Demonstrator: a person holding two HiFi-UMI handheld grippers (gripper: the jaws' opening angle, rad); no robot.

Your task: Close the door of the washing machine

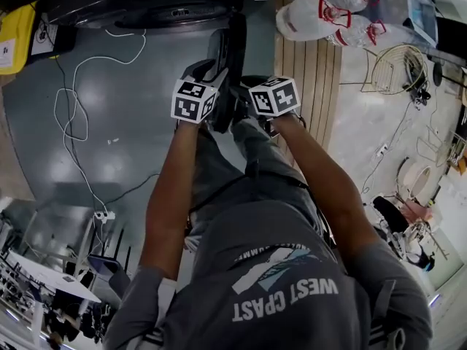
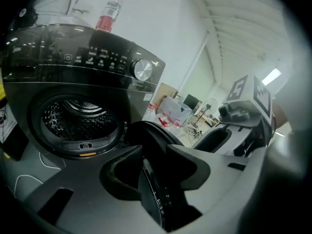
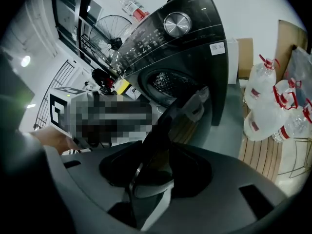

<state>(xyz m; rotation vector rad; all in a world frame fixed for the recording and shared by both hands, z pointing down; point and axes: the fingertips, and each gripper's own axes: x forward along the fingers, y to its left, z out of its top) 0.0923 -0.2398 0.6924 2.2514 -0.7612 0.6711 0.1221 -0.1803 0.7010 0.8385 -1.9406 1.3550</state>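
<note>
The left gripper (image 2: 155, 172) pinches the rim of the open door (image 2: 146, 138). The right gripper (image 3: 152, 172) has its jaws spread, with the door edge between them. The washing machine (image 2: 73, 82) stands ahead of both grippers.

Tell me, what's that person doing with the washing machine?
A person holds a gripper in each hand. The left gripper and the right gripper each have the edge of the door between their jaws. The door stands open, sticking out from the washing machine, and the drum shows.
</note>
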